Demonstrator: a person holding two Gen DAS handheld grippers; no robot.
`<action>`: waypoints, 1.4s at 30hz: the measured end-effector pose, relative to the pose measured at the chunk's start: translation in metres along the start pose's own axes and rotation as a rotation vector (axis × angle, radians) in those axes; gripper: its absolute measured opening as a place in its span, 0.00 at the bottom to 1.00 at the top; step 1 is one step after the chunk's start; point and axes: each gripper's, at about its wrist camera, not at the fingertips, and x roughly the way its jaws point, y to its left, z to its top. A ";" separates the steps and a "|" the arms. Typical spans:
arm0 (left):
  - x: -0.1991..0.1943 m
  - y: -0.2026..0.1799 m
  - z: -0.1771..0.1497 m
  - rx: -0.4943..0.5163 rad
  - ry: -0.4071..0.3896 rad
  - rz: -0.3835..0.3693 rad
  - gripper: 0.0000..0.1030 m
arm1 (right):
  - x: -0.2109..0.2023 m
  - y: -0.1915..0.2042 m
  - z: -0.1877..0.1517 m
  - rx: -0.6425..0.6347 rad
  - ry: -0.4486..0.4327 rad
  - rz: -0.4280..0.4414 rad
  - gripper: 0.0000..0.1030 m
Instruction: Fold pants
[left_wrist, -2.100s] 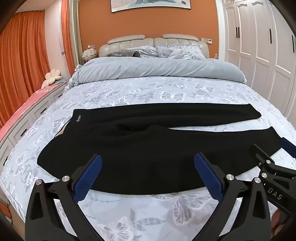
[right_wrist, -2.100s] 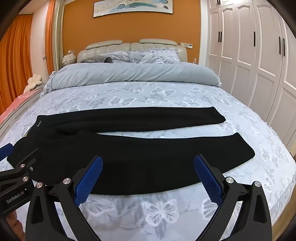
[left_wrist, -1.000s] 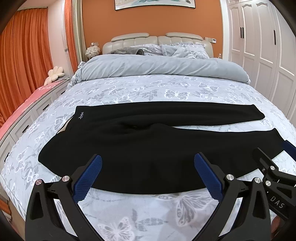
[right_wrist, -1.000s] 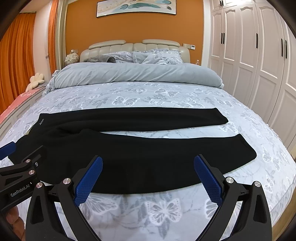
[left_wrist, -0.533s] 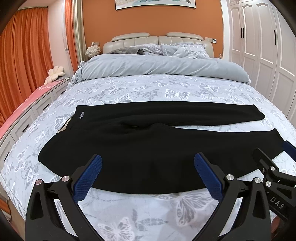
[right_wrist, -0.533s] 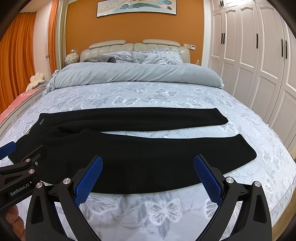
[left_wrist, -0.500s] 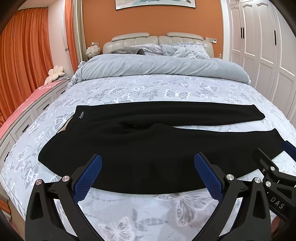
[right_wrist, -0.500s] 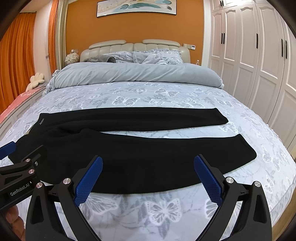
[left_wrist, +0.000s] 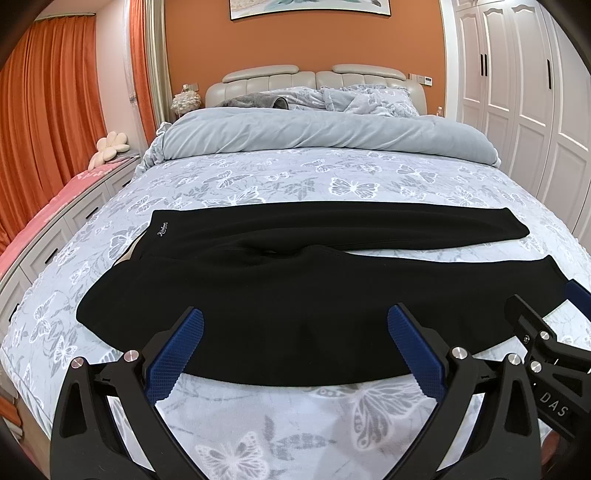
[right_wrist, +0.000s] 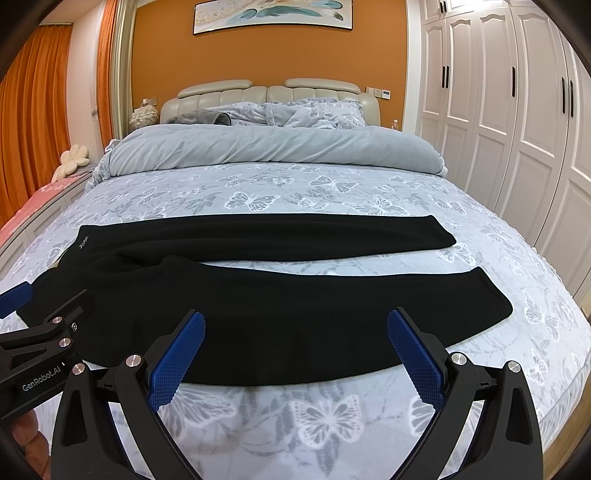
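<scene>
Pants unfolded, both grippers empty, pre-grasp.
Black pants (left_wrist: 295, 295) lie flat across frame centre on the bed (left_wrist: 295, 424), waistband at left, legs splayed toward the right. Left gripper (left_wrist: 295, 350) and right gripper (right_wrist: 295, 350) hover at the near hem, jaws wide apart. Suggest pinching the near leg's edge at waist and cuff together, then laying it over the far leg. No containers visible.

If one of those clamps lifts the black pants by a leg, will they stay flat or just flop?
The black pants will probably flop: they lie limp, following the bed. The thick, soft-looking fabric suggests slight weight. They would likely drag over the quilt rather than slide freely.
</scene>
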 end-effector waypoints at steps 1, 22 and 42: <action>0.000 0.001 0.000 -0.001 0.000 0.000 0.95 | 0.000 0.000 0.000 -0.002 0.000 -0.001 0.95; -0.001 0.000 0.001 -0.001 0.001 0.001 0.95 | 0.000 0.005 0.001 -0.005 0.001 0.000 0.95; -0.001 0.000 0.000 -0.001 0.002 0.000 0.95 | 0.000 0.005 0.000 -0.004 0.001 0.001 0.95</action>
